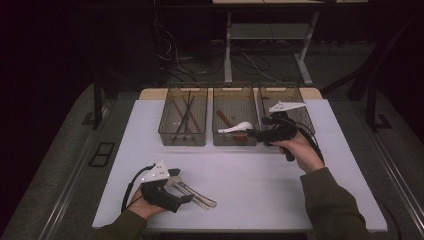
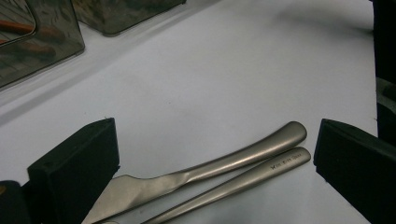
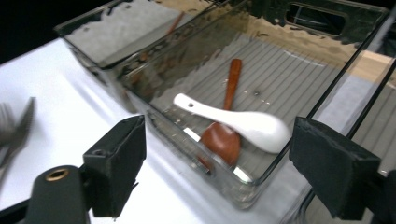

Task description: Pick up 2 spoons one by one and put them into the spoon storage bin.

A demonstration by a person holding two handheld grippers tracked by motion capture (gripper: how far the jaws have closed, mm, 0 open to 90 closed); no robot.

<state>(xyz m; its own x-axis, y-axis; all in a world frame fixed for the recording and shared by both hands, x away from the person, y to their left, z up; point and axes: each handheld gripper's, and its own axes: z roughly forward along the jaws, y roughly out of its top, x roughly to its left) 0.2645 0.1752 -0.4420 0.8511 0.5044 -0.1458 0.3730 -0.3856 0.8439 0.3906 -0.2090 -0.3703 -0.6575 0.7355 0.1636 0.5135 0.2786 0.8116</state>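
Note:
A white ceramic spoon (image 1: 239, 127) (image 3: 238, 121) lies across a brown wooden spoon (image 1: 226, 120) (image 3: 223, 137) in the middle clear bin (image 1: 235, 89) (image 3: 154, 116). My right gripper (image 1: 255, 134) (image 3: 219, 172) hovers at that bin's near right corner, open, with nothing between its jaws. At the table's front left, my left gripper (image 1: 184, 190) (image 2: 215, 158) is open and low over two metal cutlery pieces (image 1: 200, 196). A knife handle (image 2: 233, 161) and a second handle (image 2: 261, 172) lie between the jaws, untouched by the pads.
Three clear bins stand in a row at the back of the white table (image 1: 250, 170). The left bin (image 1: 184, 137) holds several chopsticks. The right bin (image 1: 280, 86) is partly hidden by my right gripper. Dark floor, cables and desk legs lie beyond.

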